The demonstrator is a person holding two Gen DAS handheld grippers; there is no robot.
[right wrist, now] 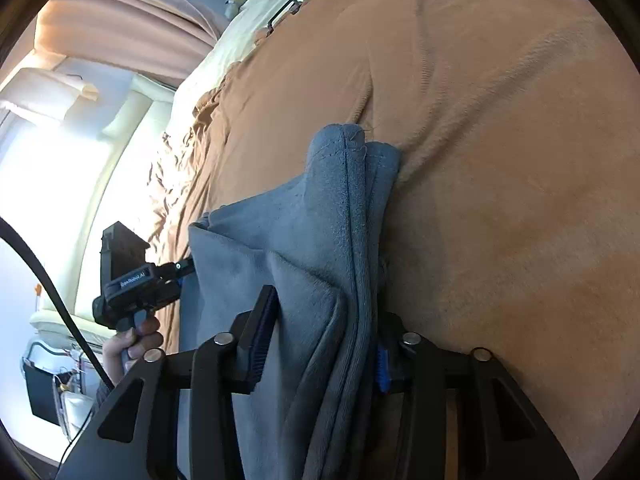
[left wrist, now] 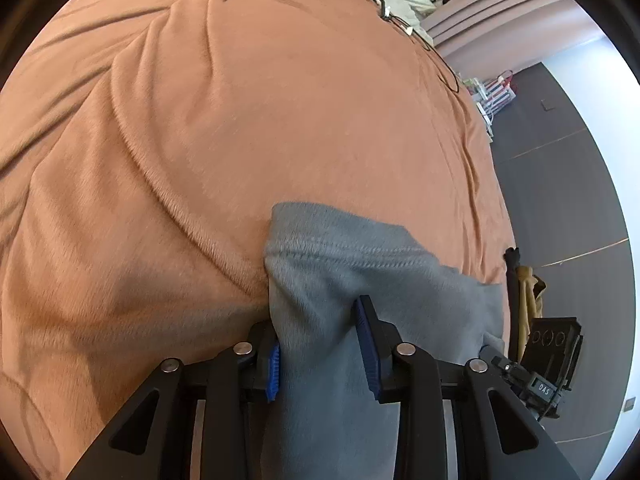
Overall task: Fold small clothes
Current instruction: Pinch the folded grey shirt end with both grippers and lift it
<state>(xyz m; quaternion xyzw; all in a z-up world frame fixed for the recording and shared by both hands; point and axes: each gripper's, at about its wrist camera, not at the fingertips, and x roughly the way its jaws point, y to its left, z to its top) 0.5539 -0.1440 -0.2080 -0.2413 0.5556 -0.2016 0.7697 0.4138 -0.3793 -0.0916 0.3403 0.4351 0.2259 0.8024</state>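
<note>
Holding one soft grey knit garment (left wrist: pixel 340 272) between them, both tools appear to be carrying a corner or edge each so that the cloth stays spread above the rust-orange fleece bedspread (left wrist: pixel 200 120) rather than bunching. In the left wrist view the left gripper (left wrist: pixel 320 344) has its blue-padded black fingers (left wrist: pixel 366 344) closed against a fold of the fabric near a stitched hem, the cloth filling the gap between the jaws and trailing off towards the right. In the right wrist view the right gripper (right wrist: pixel 320 344) is likewise clamped on the garment, here on several stacked layers with a seamed edge (right wrist: pixel 348 184) standing up beyond the fingertips, which suggests the piece is already doubled at that end. A hand (right wrist: pixel 132 344) gripping the other tool's black handle (right wrist: pixel 128 280) shows at the left of that view, just beside the cloth, so the two grips sit near each other. Most of the garment hangs behind the fingers, out of sight. Judging by this, a fold is under way and the cloth has yet to be laid flat; a loose layer could slip free when lowered.
</note>
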